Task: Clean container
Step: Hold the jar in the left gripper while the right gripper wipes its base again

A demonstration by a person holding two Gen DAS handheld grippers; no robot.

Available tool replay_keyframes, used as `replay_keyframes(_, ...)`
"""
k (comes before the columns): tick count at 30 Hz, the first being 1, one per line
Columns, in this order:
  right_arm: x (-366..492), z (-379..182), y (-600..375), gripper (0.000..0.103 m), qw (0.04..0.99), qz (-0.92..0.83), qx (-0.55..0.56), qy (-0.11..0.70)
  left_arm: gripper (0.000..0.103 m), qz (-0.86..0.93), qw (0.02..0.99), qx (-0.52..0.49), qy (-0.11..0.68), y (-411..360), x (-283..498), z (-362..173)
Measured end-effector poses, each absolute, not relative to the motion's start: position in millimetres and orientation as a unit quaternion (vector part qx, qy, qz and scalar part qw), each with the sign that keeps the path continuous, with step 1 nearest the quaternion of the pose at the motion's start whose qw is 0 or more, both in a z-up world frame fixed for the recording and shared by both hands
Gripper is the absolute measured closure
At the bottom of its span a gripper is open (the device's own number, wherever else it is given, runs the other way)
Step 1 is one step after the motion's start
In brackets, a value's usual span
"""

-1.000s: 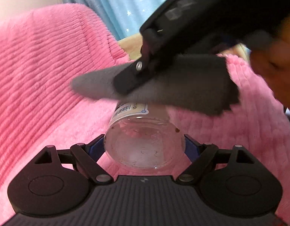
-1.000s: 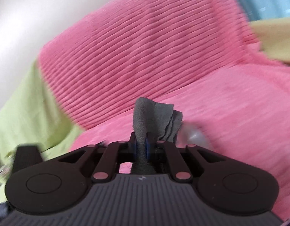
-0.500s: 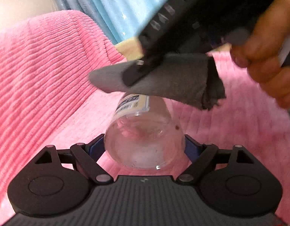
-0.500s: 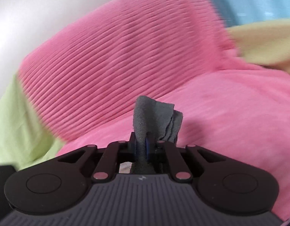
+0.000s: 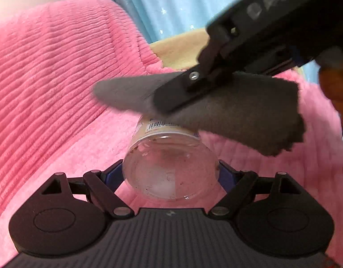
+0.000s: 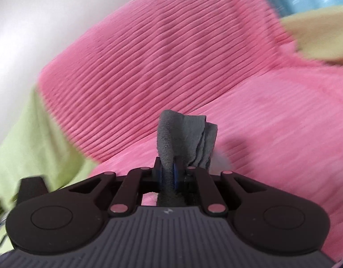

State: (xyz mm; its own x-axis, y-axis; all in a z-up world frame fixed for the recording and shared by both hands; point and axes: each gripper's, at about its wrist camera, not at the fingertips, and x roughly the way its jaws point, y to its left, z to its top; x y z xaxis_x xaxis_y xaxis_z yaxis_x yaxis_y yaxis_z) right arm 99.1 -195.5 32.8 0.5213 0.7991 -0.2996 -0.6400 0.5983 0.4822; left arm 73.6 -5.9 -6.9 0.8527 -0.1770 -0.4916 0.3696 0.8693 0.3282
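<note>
My left gripper (image 5: pixel 170 172) is shut on a clear plastic container (image 5: pixel 169 167) with a barcode label, held bottom toward the camera with specks of dirt inside. My right gripper (image 5: pixel 171 96) comes in from the upper right, shut on a folded grey cloth (image 5: pixel 238 109) that lies across the far end of the container. In the right wrist view the right gripper (image 6: pixel 171 169) pinches the grey cloth (image 6: pixel 182 136), which sticks up between the fingers. The container's mouth is hidden by the cloth.
A pink ribbed blanket (image 5: pixel 48 84) covers the seat and backrest behind and below. A light green cloth (image 6: pixel 31 138) lies at the left, a yellow cloth (image 6: pixel 316 38) at the back right. A blue starred curtain (image 5: pixel 171 9) hangs behind.
The right gripper with the cloth has swept back and forth over the far end of the container. The left gripper has kept hold of the container with a slight tilt change.
</note>
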Motion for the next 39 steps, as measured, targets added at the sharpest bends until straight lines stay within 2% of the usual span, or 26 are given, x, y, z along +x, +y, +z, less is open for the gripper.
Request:
replay_keyframes(3, 97.4, 36.2, -192.5, 0.097, 0.867, 0.417, 0.128, 0.242, 0.018, -0.146, 0.939, 0.216, 0.226, -9.7, 75.0, -6.8)
replay_keyframes(7, 109.5, 31.7, -206.9, 0.096, 0.892, 0.348, 0.162, 0.24, 0.018, -0.144, 0.934, 0.248, 0.212, -21.7, 65.5, -9.4)
replay_keyframes(15, 92.3, 35.5, -179.5, 0.097, 0.862, 0.434, 0.112, 0.236, 0.018, -0.145, 0.933, 0.249, 0.217, -23.5, 70.2, -12.5)
replay_keyframes(19, 110.6, 28.6, -201.2, 0.097, 0.893, 0.354, 0.158, 0.23, 0.018, -0.145, 0.93, 0.267, 0.204, -32.1, 65.4, -14.1)
replay_keyframes(21, 114.7, 24.6, -209.8, 0.097, 0.895, 0.339, 0.173, 0.232, 0.017, -0.155, 0.938, 0.229, 0.211, -28.1, 66.6, -10.2)
replay_keyframes(25, 112.5, 21.9, -210.2, 0.097, 0.893, 0.346, 0.172, 0.232, 0.017, -0.185, 0.946, 0.065, 0.258, 2.8, 83.9, -2.2)
replay_keyframes(28, 119.0, 23.2, -207.0, 0.097, 0.891, 0.349, 0.174, 0.234, 0.017, -0.189, 0.945, 0.046, 0.264, 5.4, 85.0, -3.5)
replay_keyframes(33, 100.4, 25.2, -197.7, 0.095, 0.871, 0.395, 0.158, 0.247, 0.017, -0.153, 0.942, 0.182, 0.236, -20.7, 74.4, -7.6)
replay_keyframes(39, 100.3, 25.9, -191.8, 0.097, 0.864, 0.416, 0.141, 0.245, 0.017, -0.149, 0.938, 0.214, 0.228, -29.7, 75.5, -10.9)
